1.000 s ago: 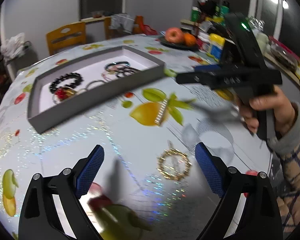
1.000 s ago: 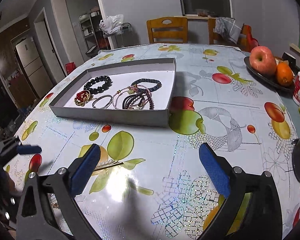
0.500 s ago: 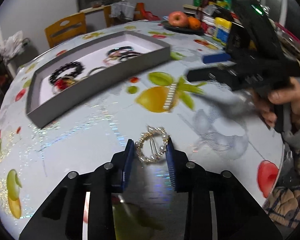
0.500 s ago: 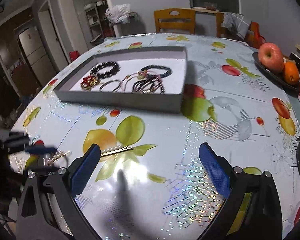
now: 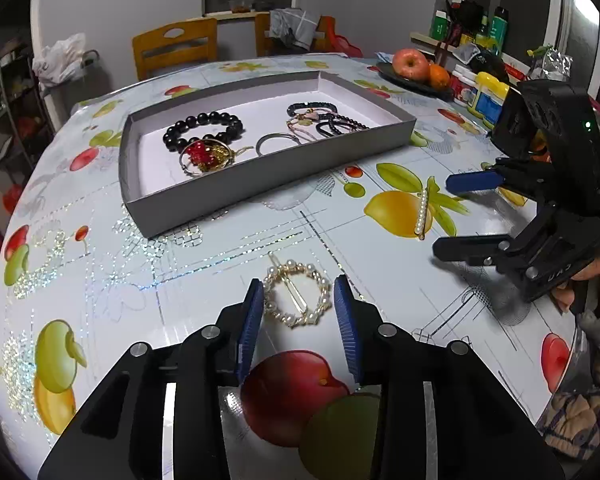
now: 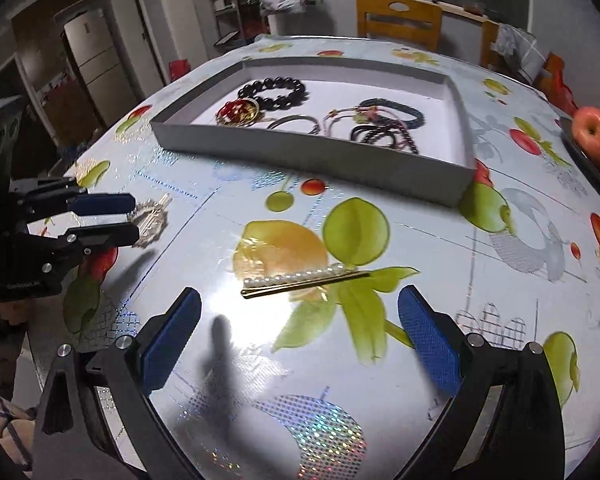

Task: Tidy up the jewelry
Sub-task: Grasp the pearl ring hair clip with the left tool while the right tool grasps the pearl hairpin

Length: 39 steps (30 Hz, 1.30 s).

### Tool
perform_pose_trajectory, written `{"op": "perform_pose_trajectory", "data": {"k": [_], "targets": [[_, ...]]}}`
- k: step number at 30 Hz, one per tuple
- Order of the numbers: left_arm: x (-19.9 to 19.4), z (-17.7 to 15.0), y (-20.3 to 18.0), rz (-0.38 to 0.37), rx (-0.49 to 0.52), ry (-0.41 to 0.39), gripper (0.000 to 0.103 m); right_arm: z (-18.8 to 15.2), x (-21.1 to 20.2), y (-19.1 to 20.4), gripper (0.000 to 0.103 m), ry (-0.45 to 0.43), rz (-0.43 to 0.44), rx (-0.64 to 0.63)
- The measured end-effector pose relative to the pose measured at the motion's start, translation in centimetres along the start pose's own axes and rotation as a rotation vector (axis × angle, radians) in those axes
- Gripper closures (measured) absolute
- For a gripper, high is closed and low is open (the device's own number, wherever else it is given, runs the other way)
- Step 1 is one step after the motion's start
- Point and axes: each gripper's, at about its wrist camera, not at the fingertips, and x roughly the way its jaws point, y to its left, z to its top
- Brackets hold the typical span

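Note:
My left gripper (image 5: 298, 300) is shut on a round gold and pearl hair clip (image 5: 296, 299), held between its blue pads just above the table; it also shows in the right wrist view (image 6: 150, 218). My right gripper (image 6: 300, 328) is open and empty, low over the table, with a straight pearl hair pin (image 6: 304, 278) lying just ahead of its fingers; the pin also shows in the left wrist view (image 5: 421, 214). A grey tray (image 5: 260, 178) farther back holds black bead bracelets, a red and gold piece, a metal ring and cords.
The table wears a glossy fruit-print cloth. A dark plate with an apple and oranges (image 5: 416, 68) sits at the far right, with bottles and jars (image 5: 480, 92) beside it. Wooden chairs (image 5: 176, 46) stand behind the table.
My left gripper came down over the round pearl clip and closed on it. My right gripper moved forward and lower towards the pearl pin, staying open.

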Motion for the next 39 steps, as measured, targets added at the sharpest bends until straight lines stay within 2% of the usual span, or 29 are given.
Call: {"op": "perform_pose_trajectory", "data": {"k": [3, 7, 9, 11, 14, 21, 25, 39], "targets": [[0.0, -0.1, 0.1, -0.007, 0.002, 0.001, 0.062, 0.2, 0.5, 0.5, 0.010, 0.013, -0.004, -0.027], [0.0, -0.2, 0.0, -0.008, 0.011, 0.003, 0.050, 0.4, 0.7, 0.9, 0.021, 0.008, -0.017, -0.055], [0.0, -0.2, -0.1, -0.003, 0.015, 0.001, 0.048, 0.6, 0.8, 0.9, 0.029, 0.004, -0.023, -0.064], [0.2, -0.1, 0.0, 0.005, 0.021, 0.003, 0.047, 0.8, 0.8, 0.8, 0.044, -0.003, -0.029, -0.078], [0.5, 0.2, 0.1, 0.009, 0.021, 0.011, 0.047, 1.1, 0.8, 0.4, 0.055, -0.010, -0.024, -0.082], [1.2, 0.2, 0.1, 0.013, 0.025, 0.032, 0.047, 1.0, 0.5, -0.4, 0.058, -0.017, -0.039, -0.066], [1.2, 0.2, 0.1, 0.010, 0.023, 0.033, 0.047, 0.8, 0.2, -0.4, 0.092, -0.022, -0.058, -0.084], [1.7, 0.5, -0.4, 0.019, 0.041, 0.042, 0.047, 0.8, 0.2, -1.2, 0.094, -0.022, -0.049, -0.039]]}}
